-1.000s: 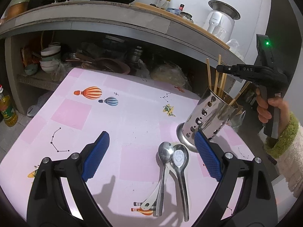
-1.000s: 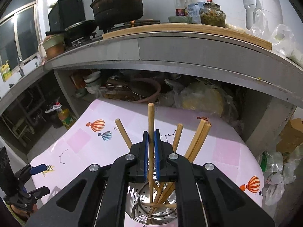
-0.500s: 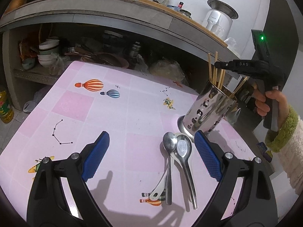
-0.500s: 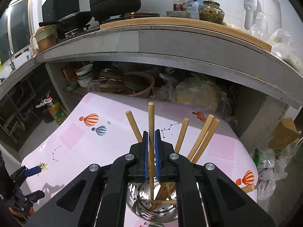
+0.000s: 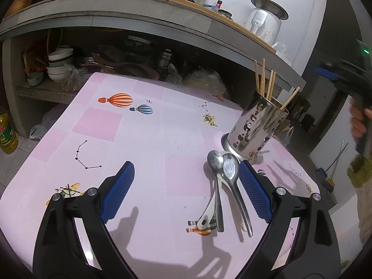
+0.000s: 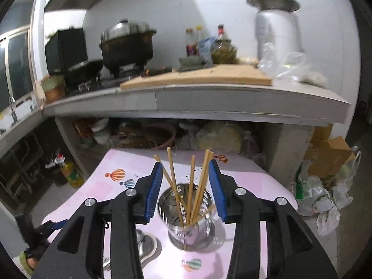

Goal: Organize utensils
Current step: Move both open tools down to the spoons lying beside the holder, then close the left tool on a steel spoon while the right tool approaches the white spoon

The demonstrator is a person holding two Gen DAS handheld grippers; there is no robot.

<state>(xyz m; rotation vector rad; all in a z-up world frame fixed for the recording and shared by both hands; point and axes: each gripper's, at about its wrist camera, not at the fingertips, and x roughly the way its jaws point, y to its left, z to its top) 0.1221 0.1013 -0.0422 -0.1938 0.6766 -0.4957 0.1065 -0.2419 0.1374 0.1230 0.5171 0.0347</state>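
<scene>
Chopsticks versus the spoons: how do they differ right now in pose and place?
The chopsticks stand on end, leaning apart, inside the steel holder; the spoons lie flat on the pink table beside the holder's base. The chopsticks are pale wood; two spoons are shiny metal and one has a white handle. The chopsticks fan out; the spoons overlap in a small pile. No gripper holds either.

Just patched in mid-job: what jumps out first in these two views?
The shiny perforated steel utensil holder with wooden chopsticks fanned upright stands near the far right of the pink balloon-print tablecloth. The right claw hangs above it, its jaws opening and clear of the sticks. Three spoons, two metal and one white, lie bunched beside the holder's base, just inside the wide-open left claw.
</scene>
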